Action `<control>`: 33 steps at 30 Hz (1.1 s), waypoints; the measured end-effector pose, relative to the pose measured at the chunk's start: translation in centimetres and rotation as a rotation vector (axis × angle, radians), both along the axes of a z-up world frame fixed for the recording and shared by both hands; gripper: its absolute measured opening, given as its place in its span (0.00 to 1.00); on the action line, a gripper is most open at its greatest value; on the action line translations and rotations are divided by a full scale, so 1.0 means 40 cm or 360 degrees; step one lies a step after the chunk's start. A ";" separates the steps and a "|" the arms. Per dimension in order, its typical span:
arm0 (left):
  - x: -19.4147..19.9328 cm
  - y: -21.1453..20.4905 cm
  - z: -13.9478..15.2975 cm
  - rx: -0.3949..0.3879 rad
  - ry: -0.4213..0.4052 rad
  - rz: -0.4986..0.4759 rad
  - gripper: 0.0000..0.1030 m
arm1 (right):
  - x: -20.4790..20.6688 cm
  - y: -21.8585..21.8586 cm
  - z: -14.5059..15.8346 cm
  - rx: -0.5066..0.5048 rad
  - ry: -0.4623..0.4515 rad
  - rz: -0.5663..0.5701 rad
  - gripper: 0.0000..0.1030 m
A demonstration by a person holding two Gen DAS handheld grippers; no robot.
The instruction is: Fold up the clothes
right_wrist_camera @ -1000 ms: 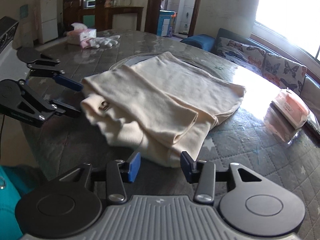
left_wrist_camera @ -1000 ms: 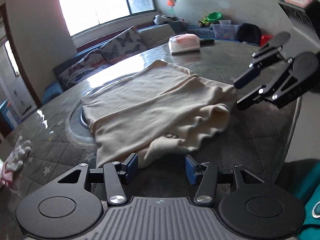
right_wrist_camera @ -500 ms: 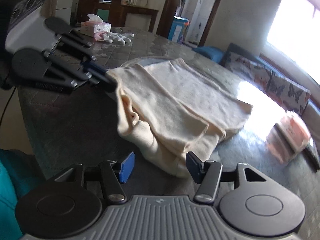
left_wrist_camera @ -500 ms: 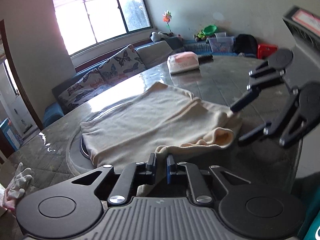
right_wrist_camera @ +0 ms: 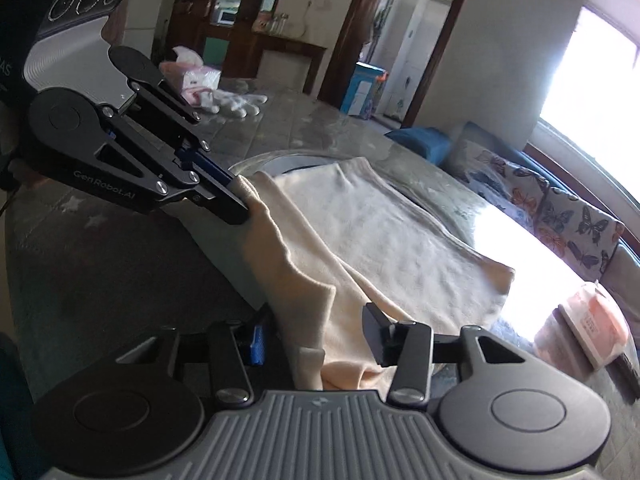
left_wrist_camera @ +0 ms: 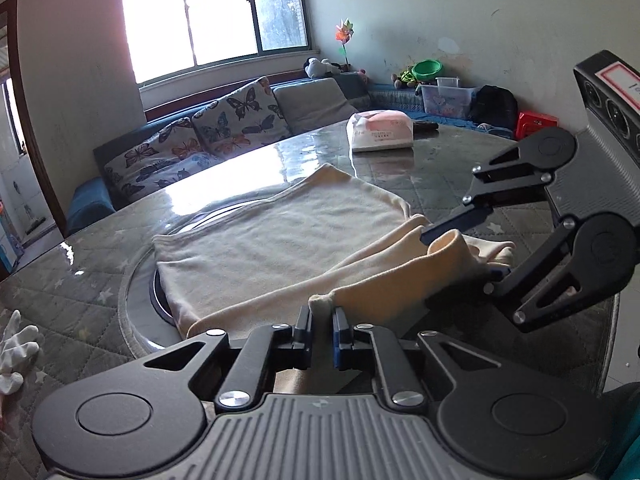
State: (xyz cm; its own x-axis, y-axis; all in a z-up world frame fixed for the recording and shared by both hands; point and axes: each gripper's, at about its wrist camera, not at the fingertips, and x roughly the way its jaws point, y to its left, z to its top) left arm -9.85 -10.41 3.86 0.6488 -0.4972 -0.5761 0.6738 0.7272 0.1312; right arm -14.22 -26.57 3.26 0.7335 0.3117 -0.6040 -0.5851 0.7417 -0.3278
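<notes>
Presently, cream garment (left_wrist_camera: 280,240) lies spread over the middle of the round bench (left_wrist_camera: 72,292), its far part flat across the inset glass turntable (left_wrist_camera: 138,280), its near edge lifted clear of the surface.

Left gripper (left_wrist_camera: 320,330): jaws drawn together, clamped on a bunched corner of the garment's near edge; a small tuft of cloth sticks up between the pads. From the right wrist view the same gripper (right_wrist_camera: 240,204) shows at upper left, fingers pinching the cloth edge, fabric draping down and away from it.

Right gripper (right_wrist_camera: 316,334): jaws apart, one finger on each side of a hanging fold of the garment (right_wrist_camera: 380,232). Fold sits between the pads; cannot tell whether either pad touches it. From the left wrist view the right gripper (left_wrist_camera: 460,252) shows at right, upper finger above a raised loop of cloth, lower finger under it.

Cloth between the two grippers runs as a raised ridge, sagging a little in the middle.

Also on the bench: pink-and-white tissue pack (left_wrist_camera: 380,132) at the far side, well apart from the garment; white gloves (right_wrist_camera: 240,104) near the opposite rim. Sofa with butterfly-print cushions (left_wrist_camera: 192,148) beyond the bench, under a bright window (left_wrist_camera: 216,16).
</notes>
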 end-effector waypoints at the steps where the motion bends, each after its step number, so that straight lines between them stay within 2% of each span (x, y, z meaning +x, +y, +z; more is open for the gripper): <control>1: -0.001 0.001 0.001 -0.0002 -0.0002 -0.0001 0.10 | -0.003 0.004 0.001 -0.0020 -0.0013 0.0017 0.46; 5: -0.006 0.005 0.002 -0.0009 -0.0006 -0.0018 0.11 | -0.014 0.021 -0.004 -0.0099 -0.0026 0.0116 0.53; 7: -0.007 0.004 0.000 -0.0004 -0.0003 -0.0020 0.11 | -0.009 0.024 -0.012 -0.0114 0.0006 0.0141 0.49; 9: -0.009 0.006 -0.002 -0.0001 0.0000 -0.0014 0.14 | -0.001 0.023 -0.018 -0.0098 0.0099 0.0171 0.43; 10: -0.011 0.008 -0.004 0.0000 0.0001 -0.0016 0.14 | 0.003 0.019 -0.018 -0.0070 0.0140 0.0164 0.30; 11: -0.017 0.009 -0.005 0.0006 -0.0006 -0.0022 0.16 | 0.008 0.014 -0.018 -0.0035 0.0176 0.0147 0.24; 14: -0.037 0.009 -0.016 0.0050 -0.0049 -0.0035 0.29 | 0.025 -0.007 -0.009 0.0098 0.0273 0.0063 0.15; 17: -0.056 0.012 -0.032 0.0108 -0.0087 -0.0040 0.40 | 0.051 -0.032 0.008 0.0252 0.0356 -0.0029 0.13; 21: -0.074 0.020 -0.052 0.0200 -0.0134 -0.0054 0.44 | 0.079 -0.063 0.026 0.0394 0.0405 -0.0085 0.12; 25: -0.069 0.033 -0.074 0.0280 -0.0157 -0.0038 0.44 | 0.087 -0.076 0.038 0.0442 0.0390 -0.0102 0.11; 27: -0.061 0.044 -0.074 0.0264 -0.0145 -0.0036 0.33 | 0.079 -0.077 0.040 0.0442 0.0380 -0.0103 0.11; 28: -0.057 0.048 -0.073 0.0256 -0.0133 -0.0033 0.18 | 0.074 -0.077 0.041 0.0442 0.0375 -0.0103 0.10; 29: -0.053 0.053 -0.071 0.0249 -0.0120 -0.0031 0.11 | 0.068 -0.078 0.041 0.0442 0.0370 -0.0103 0.10; 33: -0.098 0.074 -0.033 0.0181 -0.0091 -0.0070 0.06 | 0.039 -0.074 0.054 0.0437 0.0353 -0.0070 0.10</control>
